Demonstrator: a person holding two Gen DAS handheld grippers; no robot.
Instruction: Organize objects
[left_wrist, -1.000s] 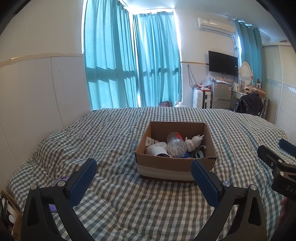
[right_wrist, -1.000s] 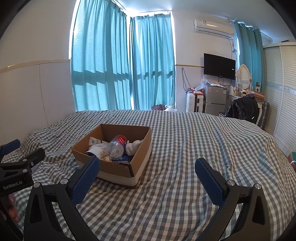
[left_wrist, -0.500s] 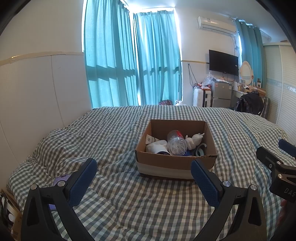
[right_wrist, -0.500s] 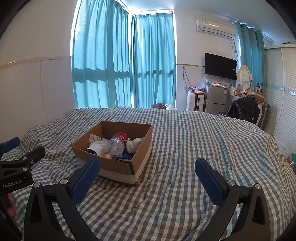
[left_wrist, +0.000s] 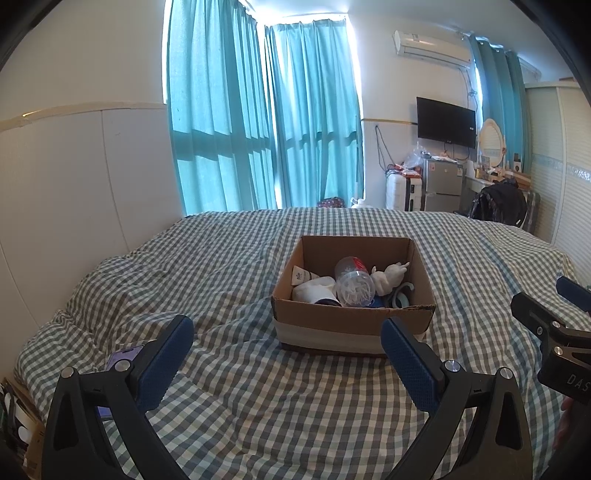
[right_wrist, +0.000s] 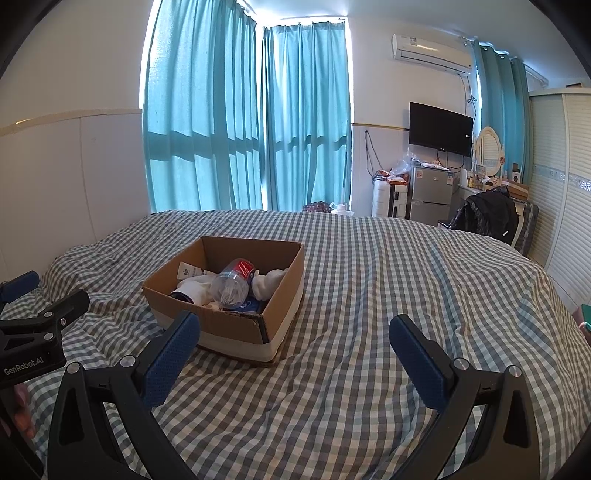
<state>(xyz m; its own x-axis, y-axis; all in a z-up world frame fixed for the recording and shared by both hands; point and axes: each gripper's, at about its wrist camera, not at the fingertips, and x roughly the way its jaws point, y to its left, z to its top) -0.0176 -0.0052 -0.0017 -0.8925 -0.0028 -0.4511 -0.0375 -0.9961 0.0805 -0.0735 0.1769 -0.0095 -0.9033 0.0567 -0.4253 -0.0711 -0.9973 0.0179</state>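
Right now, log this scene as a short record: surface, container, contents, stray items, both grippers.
surface: checked bedspread
container: open cardboard box, upright on the bedspread
contents: clear plastic bottle lying on its side, white tube, white figurine, white cloth-like item; the rest too jumbled to name
stray item: purple object on the bedspread behind the left gripper's finger
left gripper: open, empty, short of the box
right gripper: open, empty, short of the box

"GenRobot.AI" on the left gripper (right_wrist: 33, 363), "DAS" on the right gripper (left_wrist: 570, 378)
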